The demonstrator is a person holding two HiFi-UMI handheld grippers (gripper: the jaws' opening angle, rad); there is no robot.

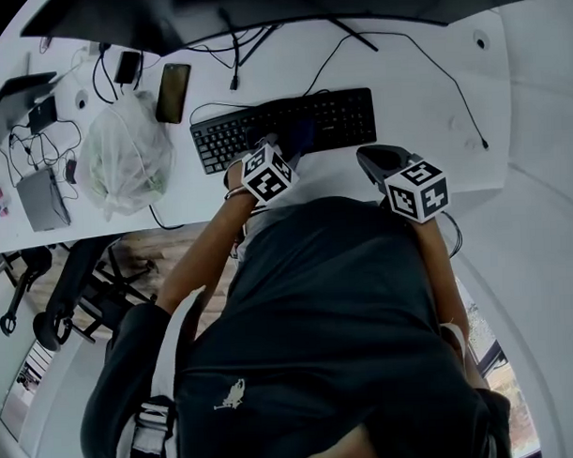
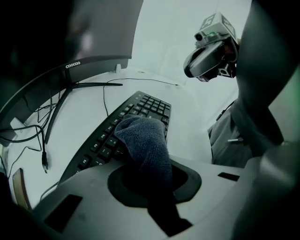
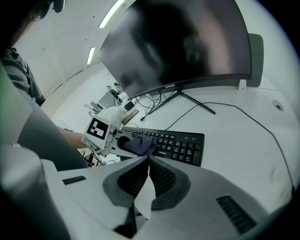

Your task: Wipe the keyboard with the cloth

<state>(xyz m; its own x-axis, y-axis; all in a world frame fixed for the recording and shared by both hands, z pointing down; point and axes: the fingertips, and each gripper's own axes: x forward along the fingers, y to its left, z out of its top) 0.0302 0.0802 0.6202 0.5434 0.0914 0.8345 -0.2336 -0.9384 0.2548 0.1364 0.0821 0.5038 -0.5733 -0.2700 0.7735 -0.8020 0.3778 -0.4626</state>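
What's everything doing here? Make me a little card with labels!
left tool: shut on the cloth
cloth: dark blue, its end lying on the keys
keyboard: black, on the white desk, in front of the monitor
right tool: shut, holding nothing, near the keyboard's right end

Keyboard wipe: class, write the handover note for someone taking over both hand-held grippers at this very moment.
Left hand-held gripper: shut on the cloth, which rests on the middle keys of the keyboard.
Right hand-held gripper: jaws together, empty, held over the desk near the keyboard's right end.
Done: cloth gripped and on the keys; how much has been wiped cannot be told.
Left: wipe across the remaining keys.
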